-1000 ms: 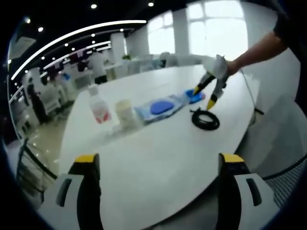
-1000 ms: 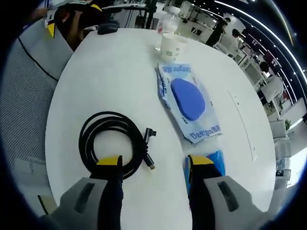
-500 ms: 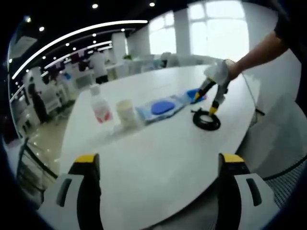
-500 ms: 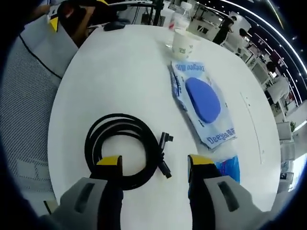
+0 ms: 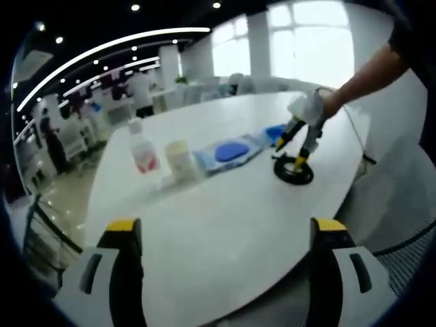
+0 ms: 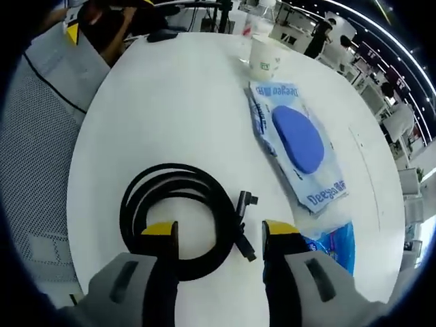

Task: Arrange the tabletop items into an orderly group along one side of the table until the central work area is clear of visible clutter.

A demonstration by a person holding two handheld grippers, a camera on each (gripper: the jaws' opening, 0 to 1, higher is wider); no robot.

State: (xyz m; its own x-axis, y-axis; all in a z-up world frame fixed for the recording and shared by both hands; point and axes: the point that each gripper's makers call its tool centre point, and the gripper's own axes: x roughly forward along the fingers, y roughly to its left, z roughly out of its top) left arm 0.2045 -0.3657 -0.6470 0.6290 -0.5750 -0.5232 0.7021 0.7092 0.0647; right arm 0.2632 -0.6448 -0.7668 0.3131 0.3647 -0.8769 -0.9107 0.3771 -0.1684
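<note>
One cable [image 6: 180, 218], cup [image 6: 266, 58], bottle [image 5: 142, 151], two packets [image 6: 296, 139].

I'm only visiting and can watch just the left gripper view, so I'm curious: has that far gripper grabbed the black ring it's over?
Observer: Not yet. In the right gripper view, the right gripper is open, its jaws straddling one side of the coiled cable.
Visitor: A cable? Does it have a plug?
Observer: Yes, an angled plug sits at the coil's edge, just ahead of the jaws.
Visitor: And the blue thing beyond?
Observer: A blue disc inside a printed pouch.
</note>
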